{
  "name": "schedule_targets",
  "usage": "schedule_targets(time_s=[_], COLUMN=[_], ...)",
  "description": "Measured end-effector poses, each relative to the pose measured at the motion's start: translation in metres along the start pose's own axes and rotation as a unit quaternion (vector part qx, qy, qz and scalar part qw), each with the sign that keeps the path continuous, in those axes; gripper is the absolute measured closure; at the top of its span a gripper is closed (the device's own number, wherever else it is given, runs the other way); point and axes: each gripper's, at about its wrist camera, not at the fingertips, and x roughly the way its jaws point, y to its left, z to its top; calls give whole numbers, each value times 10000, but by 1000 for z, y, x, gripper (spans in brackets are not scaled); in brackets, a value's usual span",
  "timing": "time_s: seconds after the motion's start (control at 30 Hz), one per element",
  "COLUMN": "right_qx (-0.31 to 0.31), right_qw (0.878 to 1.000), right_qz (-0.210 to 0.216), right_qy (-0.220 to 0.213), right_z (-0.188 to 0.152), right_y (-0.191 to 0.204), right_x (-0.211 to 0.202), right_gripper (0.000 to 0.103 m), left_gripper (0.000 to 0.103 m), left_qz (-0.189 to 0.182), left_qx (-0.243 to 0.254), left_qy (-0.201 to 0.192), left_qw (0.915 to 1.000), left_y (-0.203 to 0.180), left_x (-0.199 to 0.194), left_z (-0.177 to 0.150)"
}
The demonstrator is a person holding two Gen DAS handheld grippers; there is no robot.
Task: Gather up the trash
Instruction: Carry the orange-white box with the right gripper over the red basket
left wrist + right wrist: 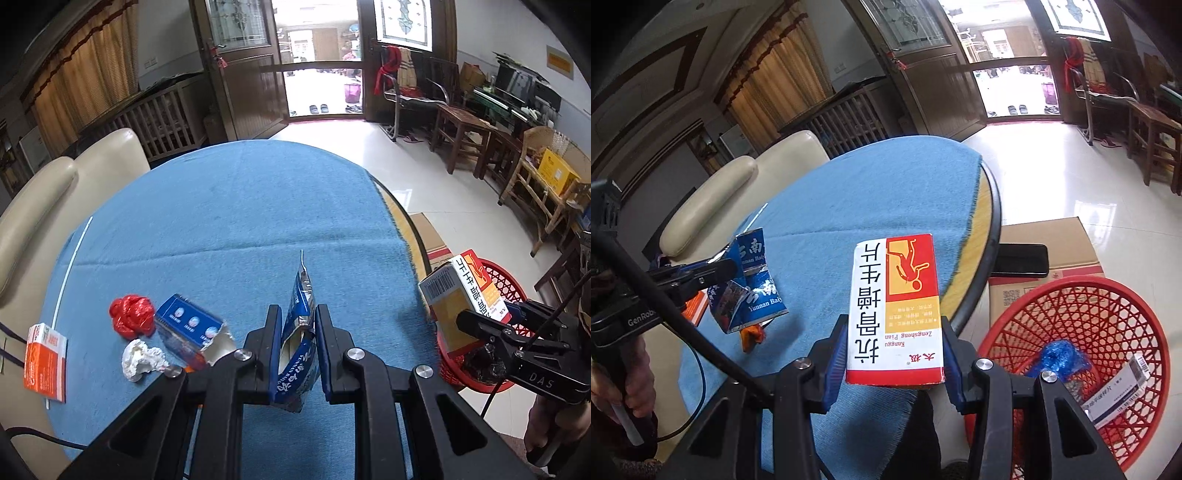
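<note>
My left gripper (297, 317) is shut on a torn blue and silver packet (297, 332) and holds it above the blue tablecloth (236, 206); the packet also shows in the right wrist view (746, 288). My right gripper (894, 343) is shut on a red, yellow and white medicine box (895, 306), held over the table's right edge beside the red mesh basket (1108, 306). The box also shows in the left wrist view (461, 295). On the cloth lie a red crumpled wrapper (132, 314), a white crumpled tissue (142, 359), a blue box (188, 330) and an orange box (45, 361).
The basket holds a blue crumpled bag (1060, 356) and a white box (1119, 395). A cardboard box (1049, 240) with a black phone (1021, 260) on it stands behind the basket. A cream chair (55, 192) stands left of the table. Wooden chairs (465, 136) line the right wall.
</note>
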Motion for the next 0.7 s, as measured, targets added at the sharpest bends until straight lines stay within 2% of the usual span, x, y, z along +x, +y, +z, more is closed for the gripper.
schedule_targets(time_s=[0.27,0.7], right_qx=[207,226], right_qw=[9996,9992], right_qz=[-157,-243], right_qy=[-126,-232], right_z=[-5,-14], right_y=[-19,-18], right_x=[-19,-37], right_gripper=[55,55], left_gripper=[84,84], left_qz=[-146,-189], left_qx=[223,301], left_qy=[-56,-115], left_qw=[9996,9993], left_y=[-20,-29], left_x=[-4,-13], left_z=[1,-8])
